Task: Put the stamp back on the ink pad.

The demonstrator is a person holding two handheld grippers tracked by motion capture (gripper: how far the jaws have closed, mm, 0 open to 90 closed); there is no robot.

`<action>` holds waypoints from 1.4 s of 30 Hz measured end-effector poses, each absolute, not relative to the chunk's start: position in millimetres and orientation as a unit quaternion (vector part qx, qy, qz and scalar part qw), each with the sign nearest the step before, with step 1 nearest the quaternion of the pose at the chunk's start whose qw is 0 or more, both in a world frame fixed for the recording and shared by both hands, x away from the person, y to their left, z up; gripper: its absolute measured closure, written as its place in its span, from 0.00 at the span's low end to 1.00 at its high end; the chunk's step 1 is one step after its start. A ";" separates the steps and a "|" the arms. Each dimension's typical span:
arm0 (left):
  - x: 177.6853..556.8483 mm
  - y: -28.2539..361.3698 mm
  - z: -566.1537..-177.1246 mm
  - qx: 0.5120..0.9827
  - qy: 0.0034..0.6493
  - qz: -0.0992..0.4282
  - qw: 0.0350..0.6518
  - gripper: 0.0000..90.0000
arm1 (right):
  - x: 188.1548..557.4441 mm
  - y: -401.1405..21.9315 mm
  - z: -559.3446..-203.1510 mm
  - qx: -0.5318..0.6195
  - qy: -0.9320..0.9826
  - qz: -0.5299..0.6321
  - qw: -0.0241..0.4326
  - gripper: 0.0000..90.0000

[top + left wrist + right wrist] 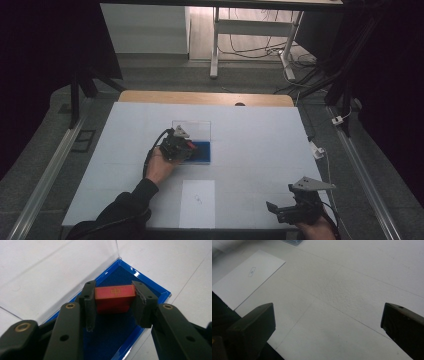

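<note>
A small red block (115, 298) with a gold mark on top sits between the jaws of my left gripper (114, 307), which is shut on it just above the blue velvet tray (112, 340) of a clear-lidded box. From the high view the left gripper (176, 146) hangs over that blue box (202, 151) at mid-table, its clear lid (192, 128) standing open behind. My right gripper (282, 210) rests open near the front right edge of the table, nothing between its fingers (252, 327).
A white sheet of paper (197, 202) with a small printed mark lies at the front middle; the same paper (247, 277) lies left of the right gripper. The table (250, 145) has a white cover. A wooden edge (205, 97) runs along the back.
</note>
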State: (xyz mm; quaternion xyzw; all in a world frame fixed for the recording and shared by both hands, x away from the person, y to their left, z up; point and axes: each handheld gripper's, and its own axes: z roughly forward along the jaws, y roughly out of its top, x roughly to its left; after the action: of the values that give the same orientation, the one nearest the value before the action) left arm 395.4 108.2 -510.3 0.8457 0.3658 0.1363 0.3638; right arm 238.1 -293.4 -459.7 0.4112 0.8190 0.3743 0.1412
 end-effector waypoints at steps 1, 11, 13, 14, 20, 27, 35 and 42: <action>395.5 108.5 -510.3 0.845 0.367 0.134 0.365 0.64 | 238.0 -293.4 -459.7 0.411 0.819 0.374 0.141 0.00; 397.2 108.4 -507.4 0.840 0.378 0.111 0.373 0.51 | 237.8 -293.6 -459.5 0.411 0.818 0.376 0.142 0.00; 396.5 109.3 -504.2 0.837 0.379 0.115 0.378 0.47 | 237.7 -293.6 -459.5 0.411 0.818 0.376 0.142 0.00; 396.2 109.9 -502.5 0.836 0.379 0.115 0.380 0.45 | 237.7 -293.6 -459.5 0.411 0.818 0.376 0.143 0.00; 394.0 113.4 -496.0 0.835 0.379 0.108 0.385 0.31 | 237.5 -293.5 -459.4 0.410 0.819 0.376 0.144 0.00; 391.1 118.0 -490.3 0.828 0.392 0.087 0.391 0.11 | 237.3 -293.5 -459.4 0.408 0.820 0.376 0.143 0.00; 384.8 123.2 -482.1 0.823 0.393 0.078 0.402 0.01 | 236.8 -293.6 -459.1 0.407 0.819 0.377 0.145 0.00; 376.6 133.3 -476.2 0.816 0.401 0.064 0.411 0.00 | 236.8 -293.0 -459.2 0.406 0.820 0.377 0.144 0.00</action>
State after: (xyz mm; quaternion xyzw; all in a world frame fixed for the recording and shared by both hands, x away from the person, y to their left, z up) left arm 376.6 133.3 -476.2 0.8162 0.4008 0.0644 0.4112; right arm 236.8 -293.0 -459.2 0.4064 0.8197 0.3772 0.1437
